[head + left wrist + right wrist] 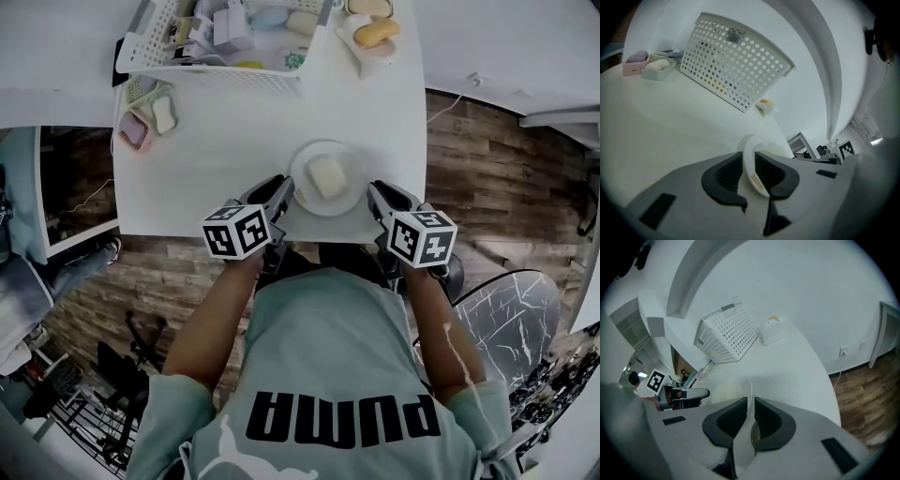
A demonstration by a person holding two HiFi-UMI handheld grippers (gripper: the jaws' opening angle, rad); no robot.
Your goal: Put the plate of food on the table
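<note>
The round white plate (pixel 306 161) carries a pale cream block of food (pixel 328 175) and lies over the near edge of the white surface (pixel 202 173), directly in front of the person. Whether its base touches the surface cannot be determined.

Left gripper (pixel 282 191): the jaws are clamped on the plate's left rim. In the left gripper view, the rim (pixel 750 157) stands edge-on between the two black ribbed pads, with the left gripper (pixel 749 172) closed against it on both sides.

Right gripper (pixel 378 195): the jaws are clamped on the plate's right rim. In the right gripper view, the right gripper (pixel 750 417) has a thin edge of the plate (pixel 736 391) seated between its pads, with the plate extending left toward the opposite gripper.

Other items on the surface:
- A white perforated plastic basket (pixel 220 77) stands at the far side, well apart from the plate; it is also seen in the left gripper view (pixel 736 65) and the right gripper view (pixel 729 336).
- A pink soap dish (pixel 133 131) and a pale green soap dish (pixel 162 113) sit side by side near the far left corner.
- A small white tray with a yellow piece (pixel 376 35) sits at the far right, beside the basket.
</note>
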